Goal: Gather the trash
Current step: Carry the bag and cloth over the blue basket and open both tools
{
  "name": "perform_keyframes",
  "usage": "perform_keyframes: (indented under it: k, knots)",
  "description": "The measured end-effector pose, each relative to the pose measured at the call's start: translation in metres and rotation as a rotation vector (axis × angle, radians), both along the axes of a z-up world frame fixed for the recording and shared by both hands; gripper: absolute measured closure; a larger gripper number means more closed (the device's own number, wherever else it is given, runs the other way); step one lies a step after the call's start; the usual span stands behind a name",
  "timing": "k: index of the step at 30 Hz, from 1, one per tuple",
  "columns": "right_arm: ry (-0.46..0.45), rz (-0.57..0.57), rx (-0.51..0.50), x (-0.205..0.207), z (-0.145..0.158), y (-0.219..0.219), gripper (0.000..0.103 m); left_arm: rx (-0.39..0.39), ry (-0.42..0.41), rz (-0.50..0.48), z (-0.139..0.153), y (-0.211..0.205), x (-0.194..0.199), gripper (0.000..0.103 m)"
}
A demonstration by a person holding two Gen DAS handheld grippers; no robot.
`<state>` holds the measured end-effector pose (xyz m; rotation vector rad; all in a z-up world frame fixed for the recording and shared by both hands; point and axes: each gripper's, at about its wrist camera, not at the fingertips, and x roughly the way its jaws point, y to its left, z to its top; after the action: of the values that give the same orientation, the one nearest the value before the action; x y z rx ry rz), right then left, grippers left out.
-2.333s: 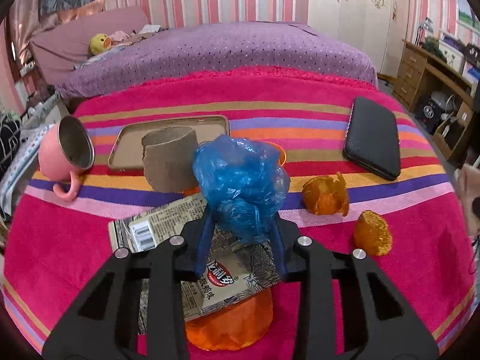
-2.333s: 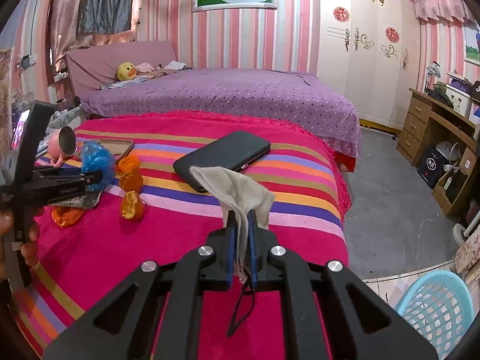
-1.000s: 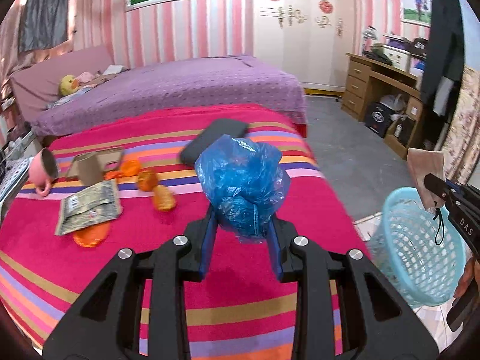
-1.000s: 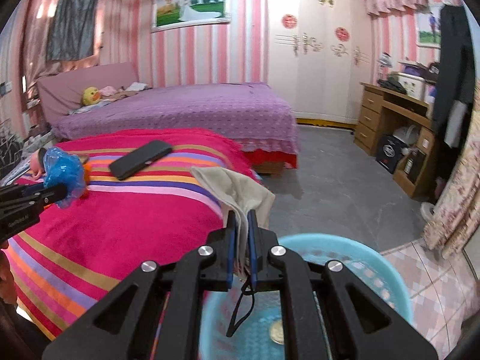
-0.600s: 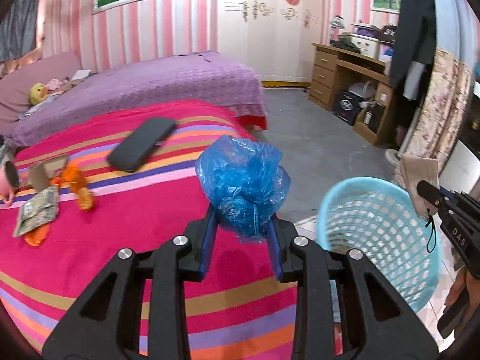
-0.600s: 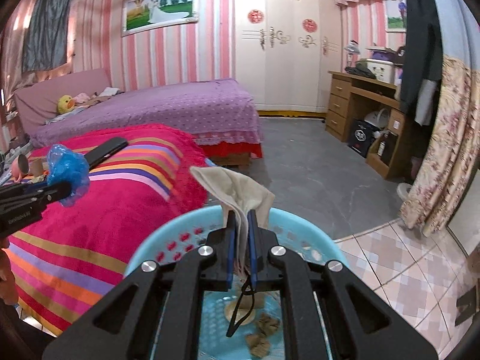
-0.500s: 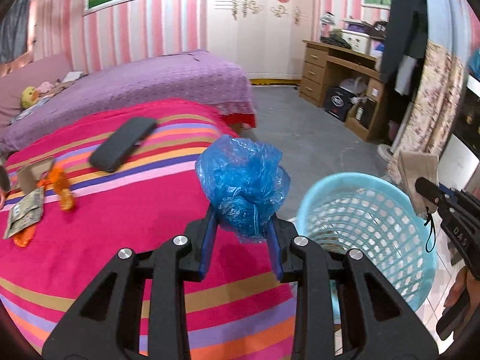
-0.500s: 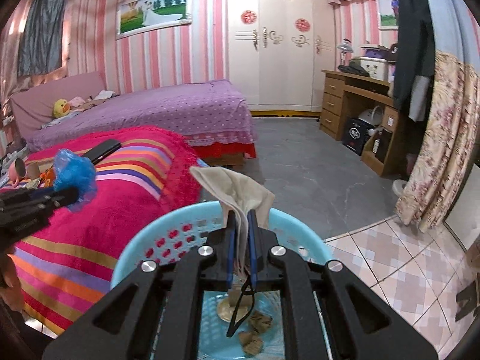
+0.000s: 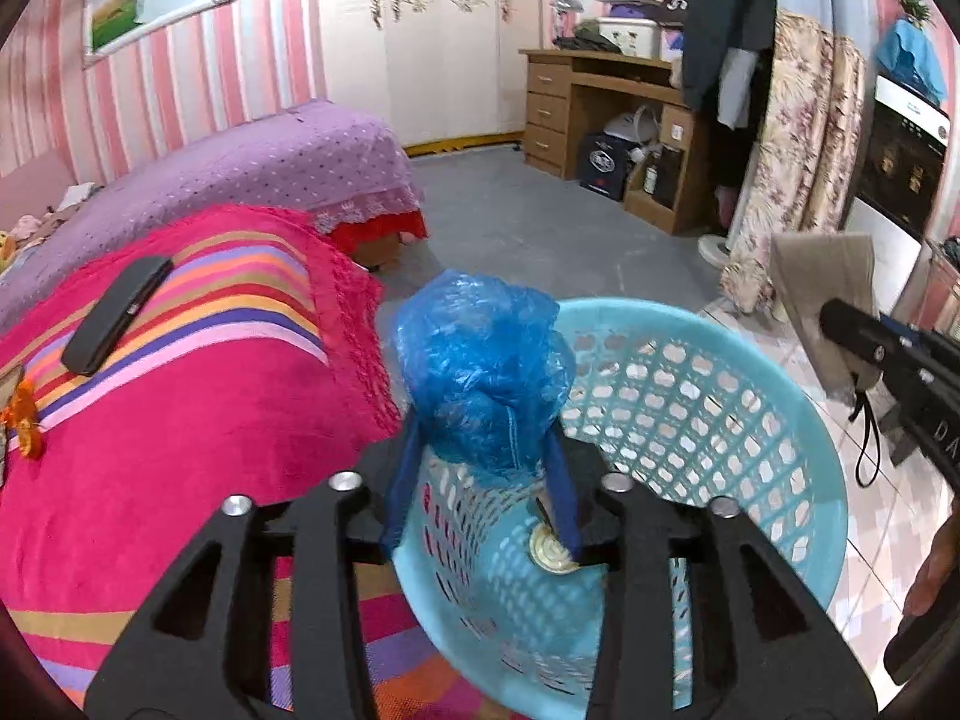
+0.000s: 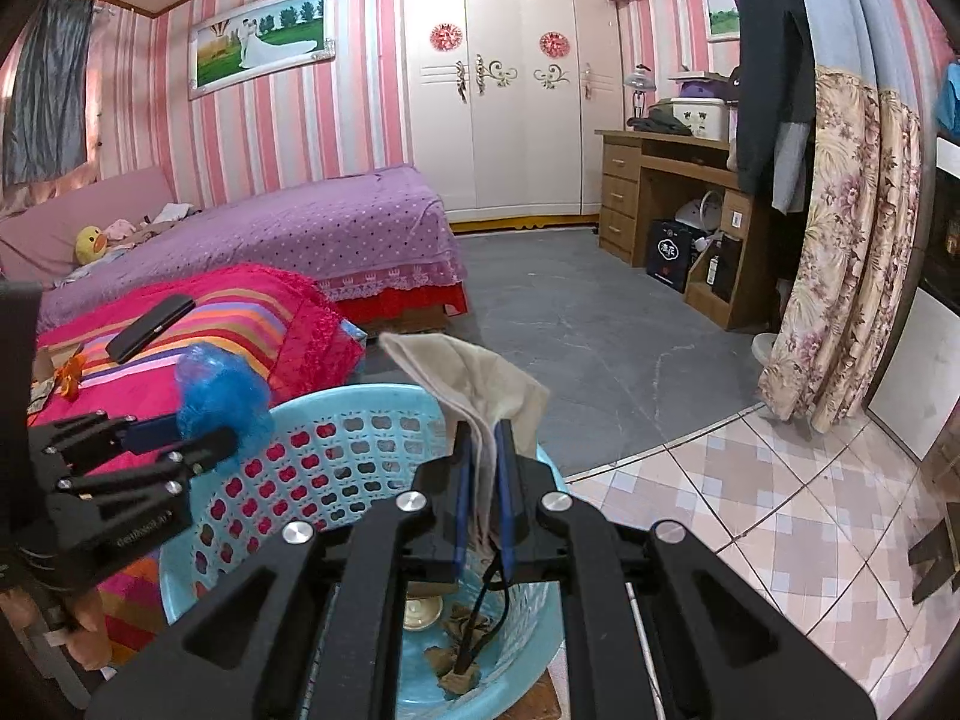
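Opening at frame centre, the left gripper (image 9: 480,480) has the bag (image 9: 480,369) between its fingers, above the basket (image 9: 720,420); the right gripper (image 10: 483,492) pinches a cloth (image 10: 474,384).

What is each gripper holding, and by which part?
Left gripper, jaws opening: crumpled blue plastic bag, by its bottom. Right gripper: beige cloth mask, pinched at its lower edge.

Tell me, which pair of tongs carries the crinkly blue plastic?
The left tongs, opening over the basket, carry the blue plastic bag; the right tongs pinch beige cloth.
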<state>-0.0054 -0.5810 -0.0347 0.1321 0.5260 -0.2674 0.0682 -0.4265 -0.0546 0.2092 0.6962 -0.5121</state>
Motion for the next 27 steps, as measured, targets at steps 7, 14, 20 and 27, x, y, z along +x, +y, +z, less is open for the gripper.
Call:
perform_keyframes:
  k: [7, 14, 20, 27]
  knots:
    - [0.010, 0.009, -0.006, 0.005, -0.002, 0.006, 0.095, -0.024, 0.026, 0.024, -0.002, 0.020, 0.013, 0.026]
    - [0.017, 0.016, -0.003, 0.008, -0.004, 0.009, 0.094, -0.027, -0.014, 0.085, 0.009, 0.046, 0.018, 0.012]
    - [0.033, 0.015, 0.001, 0.020, -0.009, 0.016, 0.091, -0.011, -0.057, 0.155, 0.017, 0.072, 0.024, 0.008]
    - [0.103, -0.032, -0.008, 0.033, -0.018, 0.022, 0.045, -0.003, -0.083, 0.204, 0.026, 0.102, 0.026, 0.007]
